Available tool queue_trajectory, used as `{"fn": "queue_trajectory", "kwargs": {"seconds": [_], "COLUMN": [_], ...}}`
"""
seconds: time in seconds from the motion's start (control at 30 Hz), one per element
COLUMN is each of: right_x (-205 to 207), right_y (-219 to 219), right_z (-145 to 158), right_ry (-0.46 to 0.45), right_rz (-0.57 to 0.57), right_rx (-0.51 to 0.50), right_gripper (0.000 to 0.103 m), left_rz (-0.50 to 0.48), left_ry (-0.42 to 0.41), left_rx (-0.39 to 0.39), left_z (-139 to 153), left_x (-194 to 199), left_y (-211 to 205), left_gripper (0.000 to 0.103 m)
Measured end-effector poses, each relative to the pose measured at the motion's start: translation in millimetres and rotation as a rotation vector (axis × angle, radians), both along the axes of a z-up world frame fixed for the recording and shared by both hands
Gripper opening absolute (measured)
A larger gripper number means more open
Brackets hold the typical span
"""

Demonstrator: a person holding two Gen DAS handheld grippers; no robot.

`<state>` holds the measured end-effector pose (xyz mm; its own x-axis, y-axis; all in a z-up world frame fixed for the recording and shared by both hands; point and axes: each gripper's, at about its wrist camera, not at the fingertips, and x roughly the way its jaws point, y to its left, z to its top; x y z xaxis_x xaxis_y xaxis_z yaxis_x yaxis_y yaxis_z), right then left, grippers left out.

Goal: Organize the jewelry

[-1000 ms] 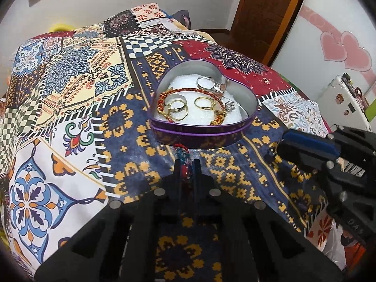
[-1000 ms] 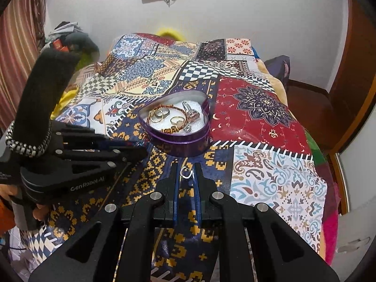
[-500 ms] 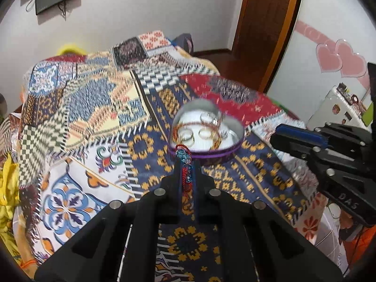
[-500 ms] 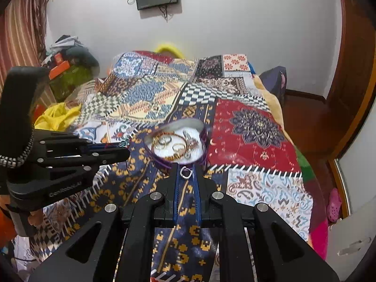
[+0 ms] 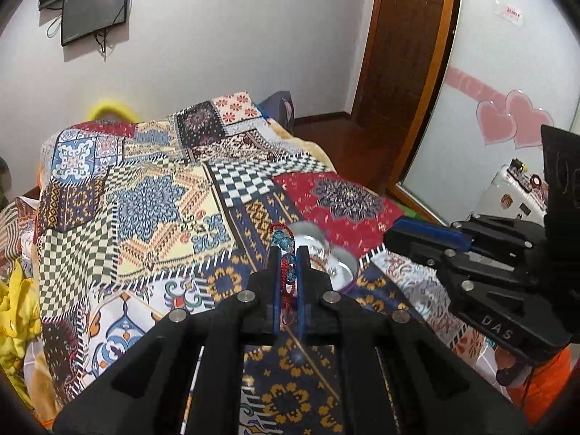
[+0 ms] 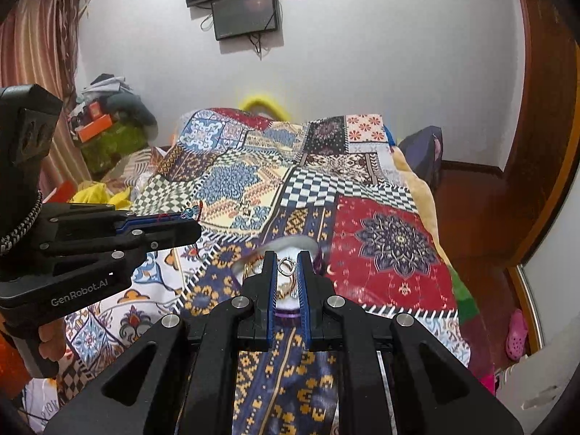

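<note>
In the left wrist view my left gripper (image 5: 288, 252) is shut on a red and blue beaded bracelet (image 5: 284, 241) that sticks out above its fingertips. Behind those fingers, on the patchwork bedspread (image 5: 145, 199), lies the heart-shaped tin (image 5: 342, 266), blurred and partly hidden. In the right wrist view my right gripper (image 6: 286, 255) is shut on a small silver ring (image 6: 286, 265). The tin (image 6: 290, 244) with its jewelry sits just beyond and below the tips. The left gripper (image 6: 192, 217) hangs at the left there, the bracelet (image 6: 190, 213) at its tip. The right gripper's fingers (image 5: 427, 233) show at the right.
The bed fills the middle, with a yellow cushion (image 6: 259, 103) at its head. Screens (image 6: 244, 12) hang on the far wall. Yellow clothes (image 5: 16, 311) and clutter (image 6: 108, 127) lie to the left. A wooden door (image 5: 402, 72) and a wardrobe with pink hearts (image 5: 507, 123) stand right.
Both grippers have risen away from the bed and tilted up, so the tin looks smaller and more of the wall shows. Each keeps its piece.
</note>
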<state>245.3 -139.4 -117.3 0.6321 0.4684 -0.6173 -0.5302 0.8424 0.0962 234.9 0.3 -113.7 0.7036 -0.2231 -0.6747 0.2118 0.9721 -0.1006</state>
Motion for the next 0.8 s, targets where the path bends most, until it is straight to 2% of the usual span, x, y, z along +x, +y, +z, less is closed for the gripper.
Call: {"fn": "queue_trajectory", "kwargs": {"seconds": [0.23, 0.67, 0.8], "right_x": [10, 36, 40], "right_y": [7, 15, 14], "right_z": [-4, -44, -51], "right_ry": [0.003, 0.117, 0.140], "right_rz": [0.003, 0.021, 0.025], "right_rx": [0.006, -0.036, -0.040], "right_gripper": [0.010, 0.010, 0.010], "left_rz": [-0.010, -0.053, -0.061], "left_ry": [-0.003, 0.125, 0.139], "left_rx": [-0.014, -0.030, -0.026], "left_z": [-2, -50, -57], "left_x": [13, 45, 50], "left_y": [-2, -11, -13], "left_gripper": [0.006, 0.006, 0.006]}}
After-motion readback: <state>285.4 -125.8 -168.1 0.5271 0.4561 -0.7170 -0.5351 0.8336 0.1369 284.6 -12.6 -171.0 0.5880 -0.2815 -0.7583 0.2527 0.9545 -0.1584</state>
